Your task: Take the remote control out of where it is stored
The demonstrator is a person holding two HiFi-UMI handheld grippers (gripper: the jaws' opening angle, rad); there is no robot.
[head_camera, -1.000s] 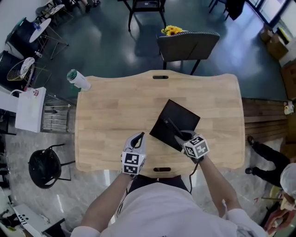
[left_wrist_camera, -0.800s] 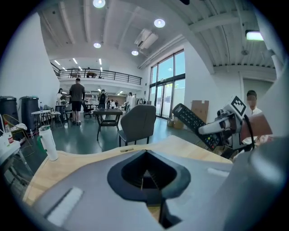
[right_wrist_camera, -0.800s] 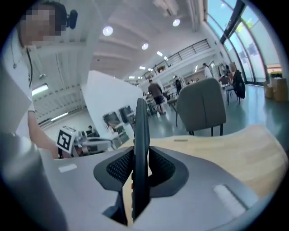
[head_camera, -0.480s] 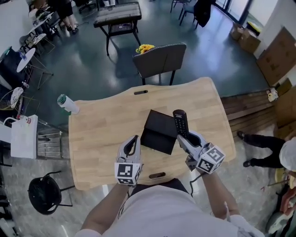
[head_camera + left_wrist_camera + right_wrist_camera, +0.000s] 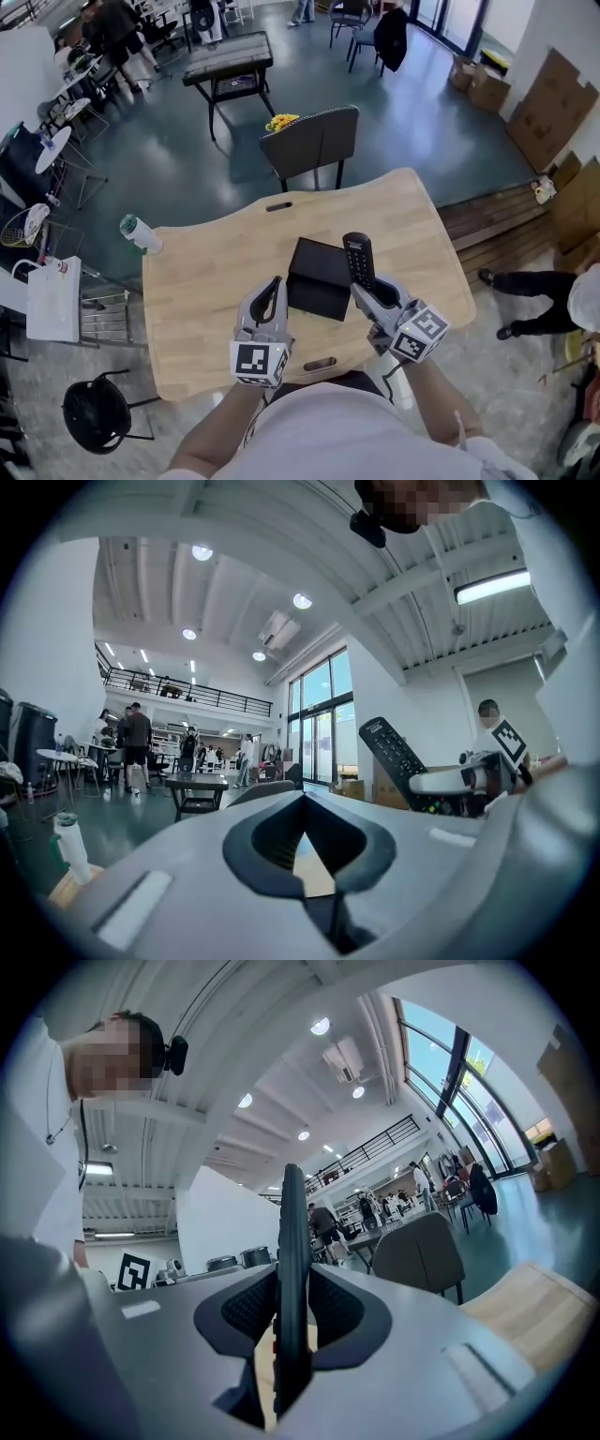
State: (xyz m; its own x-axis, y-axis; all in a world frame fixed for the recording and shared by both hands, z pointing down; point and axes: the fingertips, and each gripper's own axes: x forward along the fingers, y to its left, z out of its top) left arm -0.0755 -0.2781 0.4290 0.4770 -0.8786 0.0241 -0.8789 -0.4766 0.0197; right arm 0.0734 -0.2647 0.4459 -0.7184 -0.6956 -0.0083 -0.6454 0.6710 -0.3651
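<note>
You're in a white shirt (image 5: 328, 433). Your left gripper (image 5: 274, 284) and right gripper (image 5: 364, 291) are light grey with dark pads (image 5: 265, 841), each with a black-and-white marker cube (image 5: 259, 364) at the shirt end.

Matt black on the remote control (image 5: 358, 261), with pale button rows. Black too on the box (image 5: 319, 277). Light grey on the left gripper (image 5: 273, 286) and right gripper (image 5: 367, 292), dark pads inside, black-and-white square markers on the cubes (image 5: 258, 364). Pale blond wood grain across the table (image 5: 206, 309). Beyond the far edge, dark grey chair (image 5: 309, 136) and yellow flowers (image 5: 281, 122). Off the far left corner, white bottle (image 5: 141, 236) with green cap.
</note>
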